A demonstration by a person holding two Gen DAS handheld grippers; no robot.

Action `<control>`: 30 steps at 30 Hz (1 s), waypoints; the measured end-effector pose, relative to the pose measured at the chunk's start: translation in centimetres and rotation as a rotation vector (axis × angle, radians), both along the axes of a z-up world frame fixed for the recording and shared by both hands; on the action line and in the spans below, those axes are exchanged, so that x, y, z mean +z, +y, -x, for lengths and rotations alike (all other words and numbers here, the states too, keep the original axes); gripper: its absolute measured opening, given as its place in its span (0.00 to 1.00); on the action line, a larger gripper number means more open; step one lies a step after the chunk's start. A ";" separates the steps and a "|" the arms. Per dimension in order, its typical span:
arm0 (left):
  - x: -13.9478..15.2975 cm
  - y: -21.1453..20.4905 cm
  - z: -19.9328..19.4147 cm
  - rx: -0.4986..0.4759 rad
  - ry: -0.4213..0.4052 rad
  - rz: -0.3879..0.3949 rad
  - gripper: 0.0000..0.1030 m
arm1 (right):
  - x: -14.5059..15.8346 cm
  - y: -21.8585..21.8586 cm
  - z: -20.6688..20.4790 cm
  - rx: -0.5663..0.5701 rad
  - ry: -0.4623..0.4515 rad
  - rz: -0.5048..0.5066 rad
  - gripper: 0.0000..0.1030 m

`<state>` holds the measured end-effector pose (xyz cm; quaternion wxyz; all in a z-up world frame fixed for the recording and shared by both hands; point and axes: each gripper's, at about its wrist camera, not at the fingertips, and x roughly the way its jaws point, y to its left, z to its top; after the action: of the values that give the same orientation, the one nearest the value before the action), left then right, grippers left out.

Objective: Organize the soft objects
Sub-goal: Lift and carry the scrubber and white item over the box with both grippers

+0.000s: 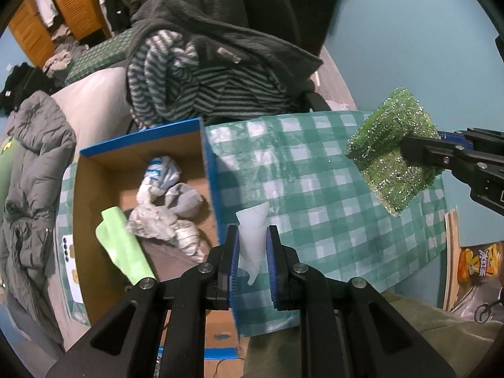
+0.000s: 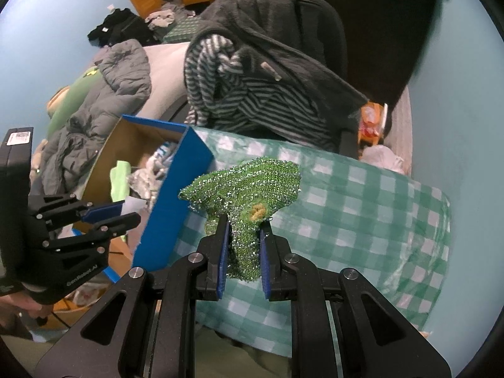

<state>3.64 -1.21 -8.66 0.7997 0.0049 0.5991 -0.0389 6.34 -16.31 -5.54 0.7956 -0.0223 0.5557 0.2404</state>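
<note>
The left gripper [image 1: 253, 245] has its jaws clenched on a white tissue [image 1: 252, 230], just beside the blue wall of the box [image 1: 209, 170]. The right gripper [image 2: 242, 239] grasps a glittery green scrubber [image 2: 249, 189] and holds it above the checked cloth [image 2: 346, 201] on the surface. In the box lie a green sheet [image 1: 121, 242], a grey sock [image 1: 186, 201] and crumpled pieces hard to make out. Behind, a chair [image 1: 267, 9] carries striped clothes [image 1: 195, 91], and the cloth hides its lower part.
</note>
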 end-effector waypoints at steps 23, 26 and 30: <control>-1.2 11.4 1.9 0.224 0.039 -0.038 0.16 | -1.0 14.1 -1.8 0.247 0.018 -0.034 0.14; -1.7 12.8 2.3 0.259 0.050 -0.038 0.16 | -1.3 15.7 -2.0 0.276 0.024 -0.031 0.14; -2.6 14.1 2.6 0.293 0.064 -0.046 0.16 | -1.7 17.6 -2.0 0.314 0.029 -0.019 0.14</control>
<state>1.00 12.87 -11.24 0.7770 -0.0653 0.6193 0.0920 8.36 1.30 -7.26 0.7404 -0.0977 0.5545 0.3672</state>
